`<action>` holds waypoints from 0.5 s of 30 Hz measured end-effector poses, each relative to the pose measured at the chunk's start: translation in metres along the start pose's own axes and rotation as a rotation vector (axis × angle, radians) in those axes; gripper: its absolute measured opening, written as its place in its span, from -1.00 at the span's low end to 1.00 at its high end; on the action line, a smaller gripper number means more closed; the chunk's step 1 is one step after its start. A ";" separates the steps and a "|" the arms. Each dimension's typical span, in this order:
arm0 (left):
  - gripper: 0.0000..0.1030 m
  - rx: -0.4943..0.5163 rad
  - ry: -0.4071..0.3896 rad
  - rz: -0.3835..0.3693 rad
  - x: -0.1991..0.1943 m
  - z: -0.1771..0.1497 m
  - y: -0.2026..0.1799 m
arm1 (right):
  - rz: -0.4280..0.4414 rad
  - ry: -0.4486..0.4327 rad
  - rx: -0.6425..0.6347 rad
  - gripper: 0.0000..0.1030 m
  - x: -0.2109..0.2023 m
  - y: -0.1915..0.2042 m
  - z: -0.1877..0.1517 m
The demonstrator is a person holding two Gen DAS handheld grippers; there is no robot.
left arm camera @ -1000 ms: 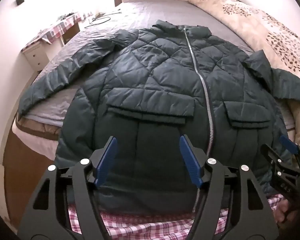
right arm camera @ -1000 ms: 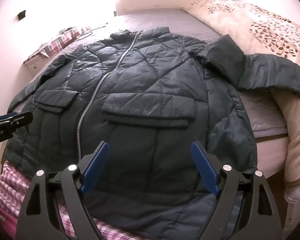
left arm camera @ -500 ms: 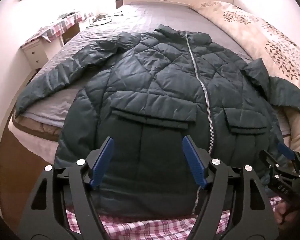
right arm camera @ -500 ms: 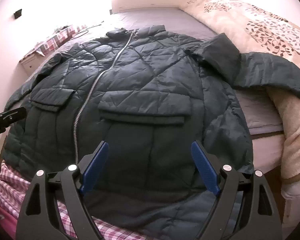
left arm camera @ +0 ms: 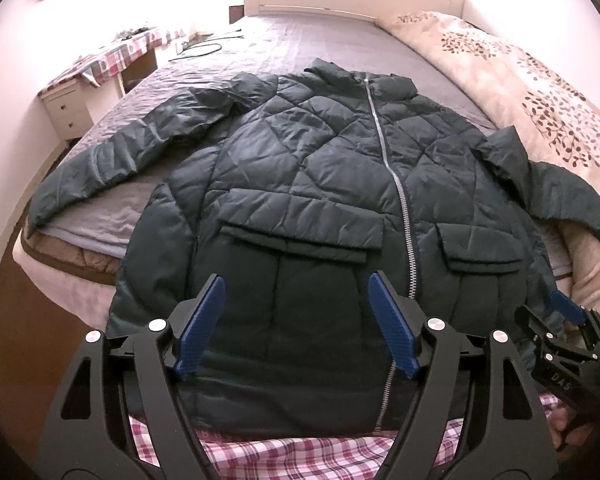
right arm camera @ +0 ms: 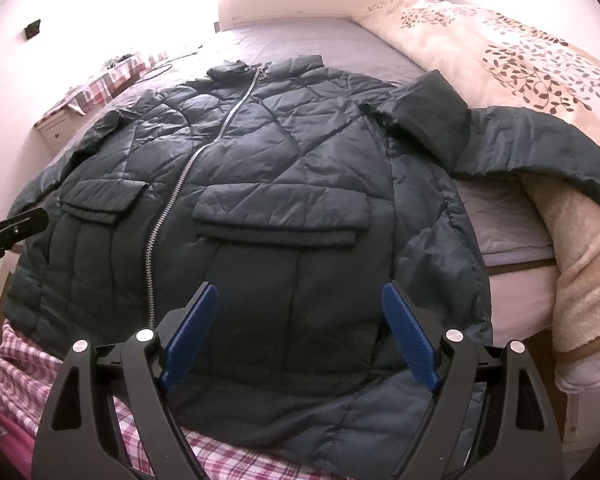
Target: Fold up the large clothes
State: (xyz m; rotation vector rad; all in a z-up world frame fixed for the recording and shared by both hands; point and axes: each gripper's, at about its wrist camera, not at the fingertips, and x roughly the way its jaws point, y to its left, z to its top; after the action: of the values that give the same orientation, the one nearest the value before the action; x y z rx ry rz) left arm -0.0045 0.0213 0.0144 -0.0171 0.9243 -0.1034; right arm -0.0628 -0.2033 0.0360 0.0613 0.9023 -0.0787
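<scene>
A dark green quilted jacket [left arm camera: 308,184] lies zipped and face up on the bed, its hem toward me; it also shows in the right wrist view [right arm camera: 284,184]. Its left sleeve [left arm camera: 112,164] stretches out over the grey sheet. Its right sleeve [right arm camera: 512,148] bends over the beige blanket. My left gripper [left arm camera: 296,288] is open and empty above the hem, left of the zipper. My right gripper [right arm camera: 298,298] is open and empty above the hem, right of the zipper. The right gripper also shows at the left wrist view's right edge [left arm camera: 556,328].
The bed has a grey sheet [left arm camera: 292,48] and a floral beige blanket [left arm camera: 520,80] along its right side. A white nightstand [left arm camera: 66,110] with a checked cloth stands left of the bed. Checked fabric [left arm camera: 300,456] lies under the jacket's hem.
Both grippers have drawn back and risen a little, so more of the jacket and bed is in view. The jacket has not moved. Both grippers stay open.
</scene>
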 end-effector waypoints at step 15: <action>0.47 0.016 0.047 0.012 0.012 -0.001 -0.005 | 0.013 0.015 -0.023 0.60 0.007 0.003 -0.001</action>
State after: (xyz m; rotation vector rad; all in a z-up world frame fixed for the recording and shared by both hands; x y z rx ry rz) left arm 0.0014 0.0149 0.0045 0.0058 0.9707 -0.1006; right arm -0.0591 -0.2002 0.0298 0.0464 0.9174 -0.0560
